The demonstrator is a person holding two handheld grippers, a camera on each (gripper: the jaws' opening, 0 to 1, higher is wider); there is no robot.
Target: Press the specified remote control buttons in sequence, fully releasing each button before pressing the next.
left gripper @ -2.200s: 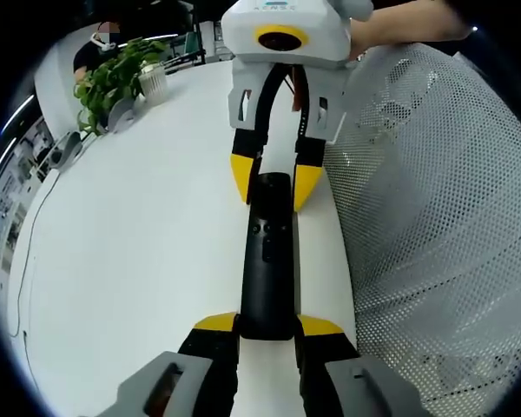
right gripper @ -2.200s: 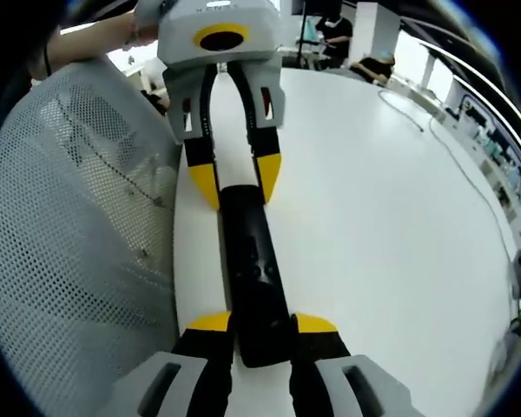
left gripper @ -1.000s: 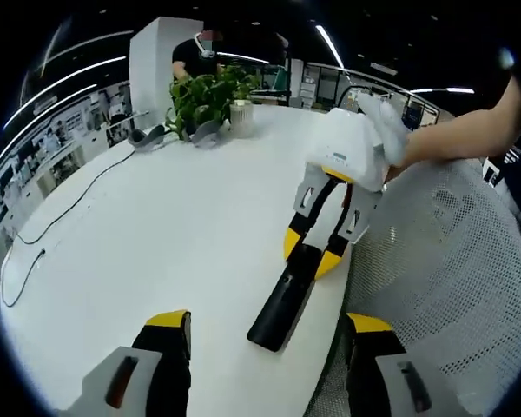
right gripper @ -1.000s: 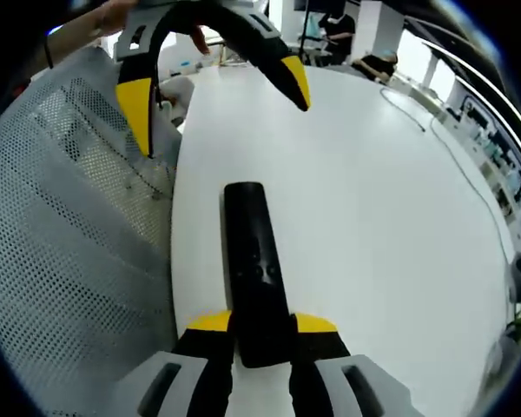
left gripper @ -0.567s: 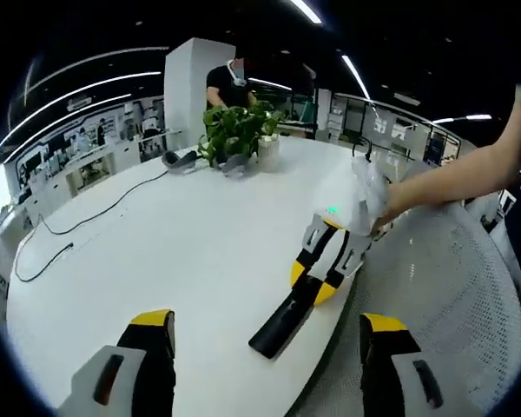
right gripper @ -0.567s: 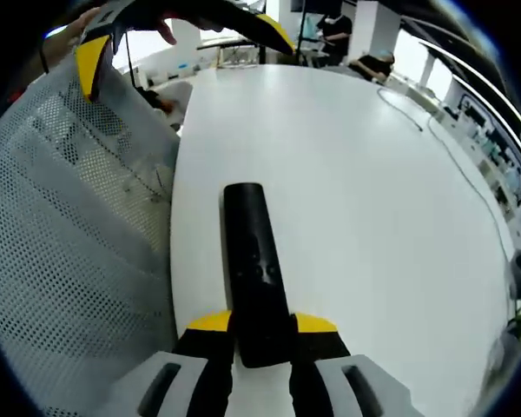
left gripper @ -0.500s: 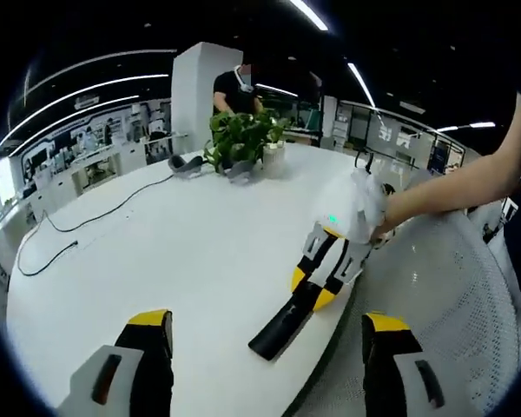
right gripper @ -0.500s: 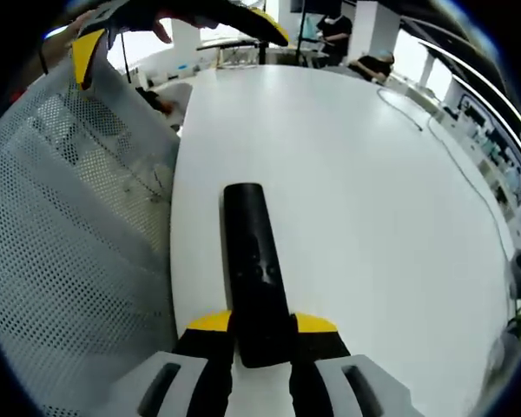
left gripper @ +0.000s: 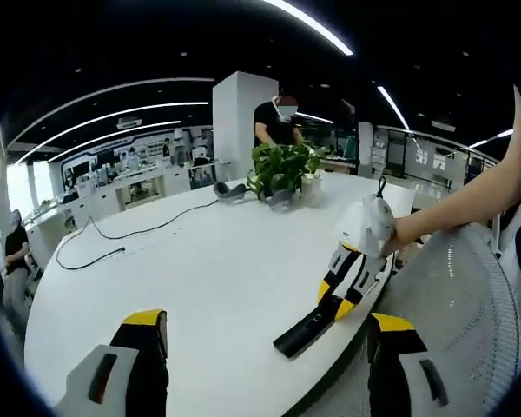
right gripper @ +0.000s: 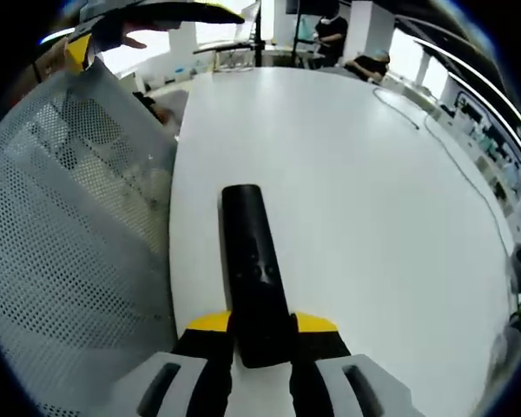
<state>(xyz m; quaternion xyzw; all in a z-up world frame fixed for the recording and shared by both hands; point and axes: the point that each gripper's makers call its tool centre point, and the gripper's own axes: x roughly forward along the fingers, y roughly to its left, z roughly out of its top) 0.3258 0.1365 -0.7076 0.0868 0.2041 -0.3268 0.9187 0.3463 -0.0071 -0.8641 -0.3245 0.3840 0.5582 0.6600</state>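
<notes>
Both claws in setup: my right claw (right gripper: 260,334) clamps the remote (right gripper: 253,261) on the counter (right gripper: 373,200); my left claw (left gripper: 265,334), spread wide, must descend to press

Yellow-tipped black claw (right gripper: 262,327), grey body

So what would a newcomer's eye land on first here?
The black remote control lying near the white table's edge, its near end clamped in the right gripper. Next, the left gripper, jaws wide open, raised well back from it, and the white mesh chair back alongside.
</notes>
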